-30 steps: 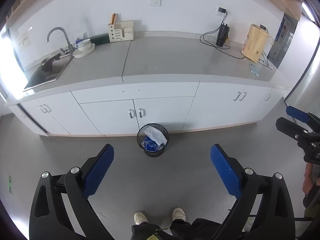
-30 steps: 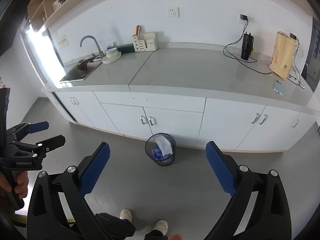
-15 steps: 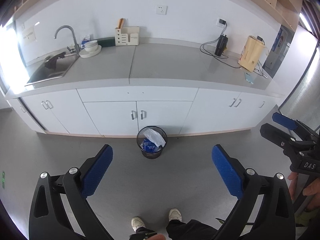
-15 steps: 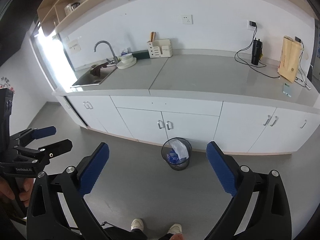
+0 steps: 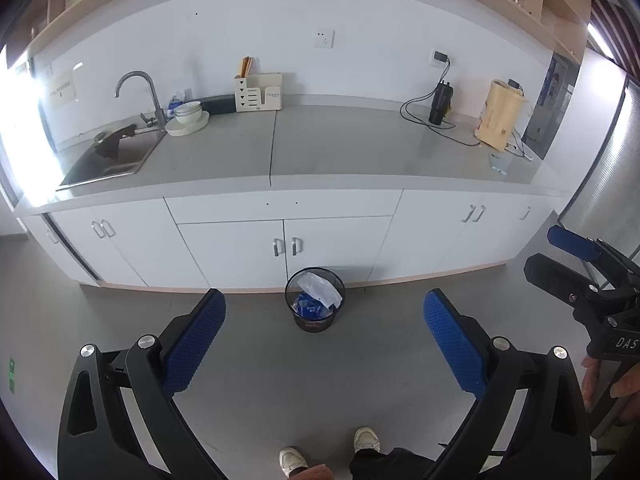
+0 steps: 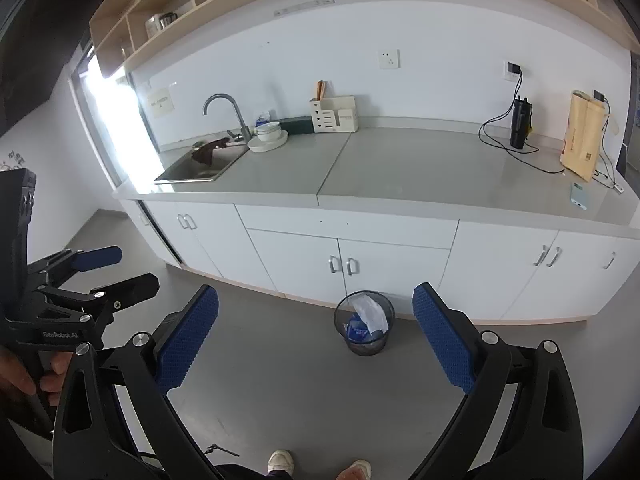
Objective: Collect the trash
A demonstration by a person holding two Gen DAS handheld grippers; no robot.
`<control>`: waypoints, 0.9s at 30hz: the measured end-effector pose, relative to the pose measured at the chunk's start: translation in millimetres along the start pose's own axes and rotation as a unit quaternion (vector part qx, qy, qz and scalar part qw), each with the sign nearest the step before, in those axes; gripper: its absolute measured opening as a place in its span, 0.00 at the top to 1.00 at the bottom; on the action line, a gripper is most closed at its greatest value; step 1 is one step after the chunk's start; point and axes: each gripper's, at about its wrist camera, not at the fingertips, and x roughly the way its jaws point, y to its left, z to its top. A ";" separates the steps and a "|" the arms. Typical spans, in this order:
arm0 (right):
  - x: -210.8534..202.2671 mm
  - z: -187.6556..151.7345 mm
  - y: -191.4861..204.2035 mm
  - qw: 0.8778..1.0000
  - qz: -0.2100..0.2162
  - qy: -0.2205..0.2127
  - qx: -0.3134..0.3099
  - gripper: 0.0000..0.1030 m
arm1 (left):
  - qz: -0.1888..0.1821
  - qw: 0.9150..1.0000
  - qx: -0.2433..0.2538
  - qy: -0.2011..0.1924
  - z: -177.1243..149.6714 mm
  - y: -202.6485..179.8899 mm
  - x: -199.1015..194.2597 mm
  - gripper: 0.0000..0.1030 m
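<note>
Both grippers are held above the floor, well apart from the cabinets, and point toward the counter [image 5: 340,148]. The left gripper [image 5: 324,344] stands with its jaws spread wide and nothing between its blue pads. The right gripper [image 6: 316,338] is likewise fully spread and carries nothing.

The mesh waste bin [image 5: 315,305] stands on the floor just in front of the double cabinet doors, near the plinth. It holds a crumpled clear plastic piece [image 5: 320,289] and a blue wrapper [image 5: 306,307]. No loose trash shows on the floor around it.

Judgement: the scene fits two stages. Either the bin's contents are to be gathered, or the trash already lies where it belongs. The pictures do not settle which.

On the counter lie a phone [image 6: 579,195], a paper bag [image 6: 581,136], a black bottle with cable [image 6: 520,123], bowls [image 6: 268,134] by the sink [image 6: 202,164] and an organiser [image 6: 334,118]; none reads plainly as trash.
</note>
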 end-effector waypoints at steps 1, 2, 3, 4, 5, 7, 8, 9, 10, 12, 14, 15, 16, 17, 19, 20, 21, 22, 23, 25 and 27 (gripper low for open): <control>-1.3 -0.3 0.5 1.000 0.002 -0.002 0.000 0.04 | 0.000 1.000 0.000 -0.001 0.1 0.0 -0.2 0.06; -0.7 0.3 1.0 1.000 0.003 -0.001 -0.001 0.04 | -0.001 1.000 0.000 -0.001 0.3 0.5 -0.2 0.06; -0.2 -0.8 2.3 1.000 0.003 0.002 -0.003 0.04 | -0.003 1.000 -0.001 0.000 0.4 1.5 -0.4 0.06; 0.2 -2.3 2.7 1.000 0.001 0.005 -0.004 0.04 | -0.004 1.000 -0.001 0.000 0.6 1.4 -0.1 0.06; 0.6 -3.2 2.6 1.000 0.001 0.007 -0.005 0.04 | -0.004 1.000 -0.001 0.001 0.6 1.2 0.1 0.06; 0.9 -4.4 2.7 1.000 0.003 0.011 -0.004 0.04 | -0.004 1.000 0.000 0.000 1.0 0.7 -0.2 0.06; 0.5 -4.5 2.3 1.000 0.003 0.011 -0.005 0.04 | -0.005 1.000 -0.001 0.001 1.2 0.7 0.1 0.06; -0.4 -4.9 2.1 1.000 0.003 0.009 -0.005 0.04 | -0.006 1.000 -0.001 0.002 1.7 1.0 0.7 0.06; -0.6 -4.6 0.8 1.000 0.005 0.007 -0.005 0.04 | -0.007 1.000 -0.002 0.002 0.2 1.9 -0.1 0.06; -0.8 -4.8 -0.4 1.000 0.003 0.006 -0.004 0.04 | -0.012 1.000 -0.002 0.004 -0.1 1.5 0.2 0.06; -1.0 -5.2 -2.0 1.000 0.002 0.006 -0.002 0.04 | -0.019 1.000 -0.001 0.004 0.4 -0.4 -0.6 0.06; -1.6 -5.5 -2.6 1.000 0.002 0.005 -0.002 0.04 | -0.019 1.000 0.002 0.002 0.9 -1.9 -1.4 0.06; -1.7 -4.9 -3.4 1.000 0.002 0.005 -0.002 0.04 | -0.018 1.000 0.007 0.000 1.0 -4.0 -2.0 0.06; -1.6 -4.9 -3.9 1.000 0.002 0.005 -0.002 0.04 | -0.019 1.000 0.010 0.001 0.7 -5.4 -2.0 0.06; -1.1 -5.7 -4.3 1.000 0.003 0.007 0.000 0.04 | -0.019 1.000 0.012 0.002 0.0 -7.7 -1.3 0.06; -0.8 -6.3 -4.6 1.000 0.002 0.008 0.001 0.04 | -0.018 1.000 0.013 0.004 -0.4 -8.3 -0.7 0.06; -0.8 -6.7 -5.5 1.000 0.002 0.009 0.002 0.04 | -0.017 1.000 0.014 0.005 -0.6 -8.7 -0.3 0.06; -0.7 -6.1 -6.1 1.000 0.001 0.009 0.002 0.04 | -0.016 1.000 0.013 0.005 -0.8 -9.0 -0.2 0.06; -1.0 -6.6 -6.6 1.000 0.001 0.008 0.001 0.04 | -0.013 1.000 0.013 0.006 -0.9 -8.9 -0.1 0.06; -1.0 -7.9 -7.9 1.000 -0.001 0.010 0.001 0.04 | -0.013 1.000 0.012 0.005 -1.5 -9.3 -1.0 0.06; -1.1 -9.0 -9.1 1.000 -0.002 0.011 0.004 0.04 | -0.009 1.000 0.013 0.003 -2.3 -10.1 -2.3 0.06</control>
